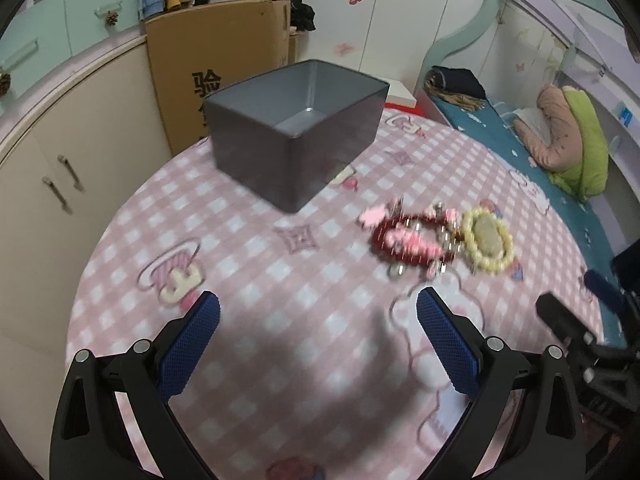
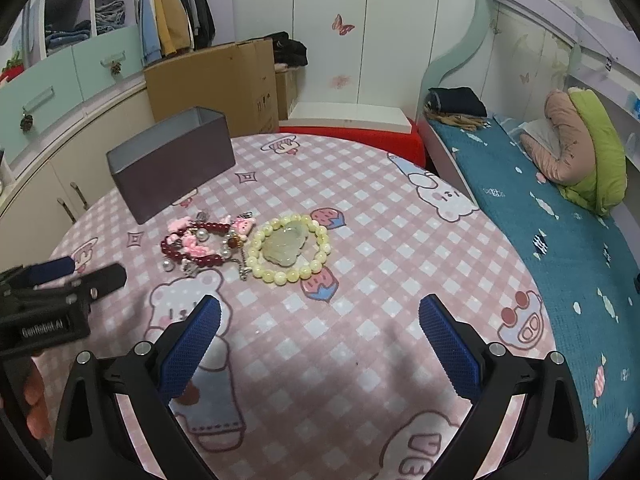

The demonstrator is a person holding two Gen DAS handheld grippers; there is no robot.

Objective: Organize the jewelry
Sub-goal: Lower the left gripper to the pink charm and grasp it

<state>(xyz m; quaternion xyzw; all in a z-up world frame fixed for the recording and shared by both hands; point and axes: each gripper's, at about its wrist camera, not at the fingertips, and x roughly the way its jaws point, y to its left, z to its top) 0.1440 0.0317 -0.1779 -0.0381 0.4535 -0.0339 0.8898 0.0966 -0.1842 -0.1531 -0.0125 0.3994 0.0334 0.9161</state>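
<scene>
A grey open box (image 1: 296, 136) (image 2: 172, 162) stands at the far side of the pink checked tablecloth (image 1: 248, 248) (image 2: 360, 208). In front of it lies a pile of jewelry: a dark red bead bracelet with pink charms (image 1: 408, 240) (image 2: 200, 242), and a pale yellow bead bracelet (image 1: 490, 240) (image 2: 289, 250) with a pale green pendant (image 2: 285, 246) inside its ring. My left gripper (image 1: 318, 312) is open, short of the pile and holding nothing; it also shows at the left edge of the right wrist view (image 2: 76, 276). My right gripper (image 2: 320, 316) is open and empty, nearer than the yellow bracelet.
A cardboard box (image 1: 224, 64) stands behind the table, beside cream cabinets (image 1: 60, 168). A bed with a blue sheet (image 2: 560, 240) and folded bedding (image 2: 580, 152) runs along the right. A red item (image 2: 380, 140) sits past the table's far edge. A hand (image 2: 36, 400) holds the left gripper.
</scene>
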